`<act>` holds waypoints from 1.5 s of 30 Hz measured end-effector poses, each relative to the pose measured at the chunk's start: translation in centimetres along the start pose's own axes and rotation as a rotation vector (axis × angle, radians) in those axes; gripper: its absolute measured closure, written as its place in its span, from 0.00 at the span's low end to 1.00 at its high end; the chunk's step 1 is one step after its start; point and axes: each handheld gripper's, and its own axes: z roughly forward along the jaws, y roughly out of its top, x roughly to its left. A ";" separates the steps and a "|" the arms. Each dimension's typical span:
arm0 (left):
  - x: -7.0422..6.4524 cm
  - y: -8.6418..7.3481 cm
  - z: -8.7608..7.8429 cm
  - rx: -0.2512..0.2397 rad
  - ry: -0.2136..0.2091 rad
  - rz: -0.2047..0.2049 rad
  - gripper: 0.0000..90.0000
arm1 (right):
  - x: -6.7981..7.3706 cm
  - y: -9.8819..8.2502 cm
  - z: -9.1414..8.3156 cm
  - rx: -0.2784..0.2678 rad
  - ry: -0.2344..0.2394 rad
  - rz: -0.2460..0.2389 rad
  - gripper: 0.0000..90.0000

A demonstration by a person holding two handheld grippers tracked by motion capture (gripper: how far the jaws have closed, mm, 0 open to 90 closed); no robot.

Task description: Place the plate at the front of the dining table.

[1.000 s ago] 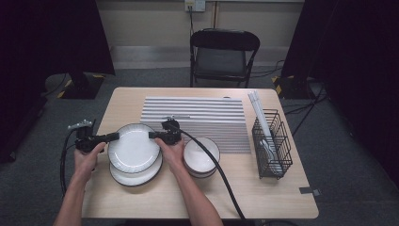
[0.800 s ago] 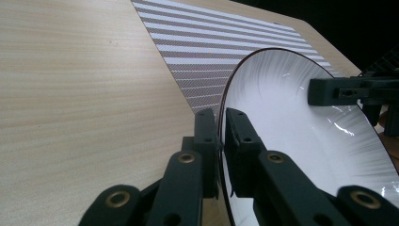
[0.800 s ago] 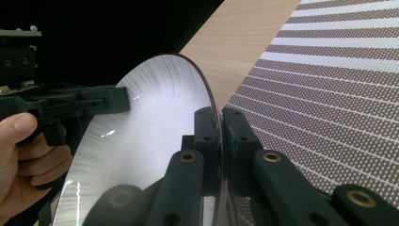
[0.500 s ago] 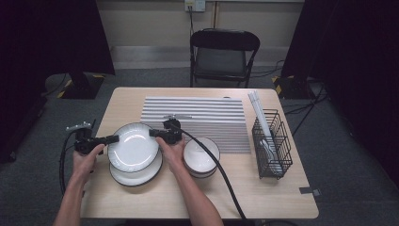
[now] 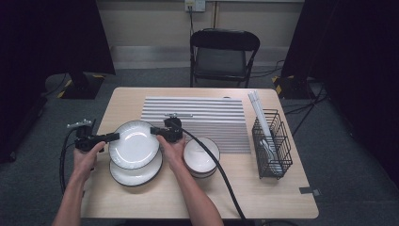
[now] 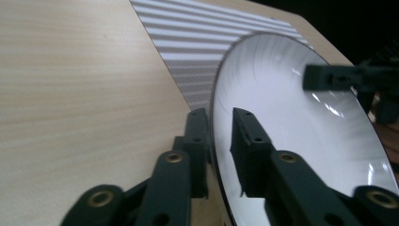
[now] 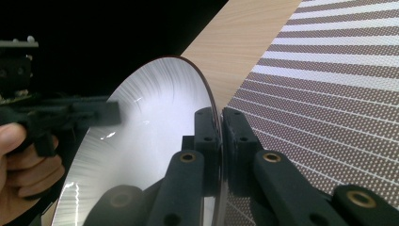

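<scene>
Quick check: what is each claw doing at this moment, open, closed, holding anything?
Left claw: jaws just been opening, straddling the white plate rim with a gap at one pad.
Right claw: closed on the same plate's opposite rim.

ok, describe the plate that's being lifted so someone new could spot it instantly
On the wooden table, look to the near left, in front of the striped mat. The lifted plate is white with a thin dark rim, held by its edges between the left tool and the right tool. Unlike the similar plate lying flat beneath it and the bowls to its right, it hangs tilted above the table.
</scene>
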 end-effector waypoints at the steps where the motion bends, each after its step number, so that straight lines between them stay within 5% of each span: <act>1: 0.0 -0.1 -0.1 0.008 0.007 -0.013 0.84 | 0.0 0.0 0.0 -0.001 -0.002 0.003 0.95; 3: 0.0 -0.4 0.0 -0.008 0.000 -0.047 0.89 | -0.1 0.0 0.0 -0.005 -0.005 0.005 0.95; 6: -0.2 0.0 0.0 -0.005 0.018 -0.021 0.90 | -0.2 0.1 0.0 -0.011 -0.009 0.004 0.95; 9: 0.0 0.5 0.1 -0.032 0.017 -0.036 0.95 | -0.1 0.2 -0.1 -0.018 -0.015 -0.003 0.95; 15: 0.2 0.7 0.3 -0.026 0.017 -0.018 0.94 | -0.3 0.2 -0.1 -0.029 -0.023 0.010 0.95; 22: -0.3 -0.5 0.3 0.028 -0.001 -0.050 0.82 | -0.3 0.2 0.0 -0.030 -0.026 0.013 0.95; 34: 0.1 0.6 0.3 -0.024 0.018 -0.052 0.92 | -0.4 0.4 -0.2 -0.057 -0.041 0.020 0.95; 37: -0.1 0.6 0.2 -0.007 0.035 -0.032 0.92 | -0.5 0.3 -0.1 -0.053 -0.041 0.026 0.95; 45: -0.3 -0.1 0.3 0.019 0.016 -0.063 0.86 | -0.4 0.3 -0.2 -0.054 -0.045 0.028 0.95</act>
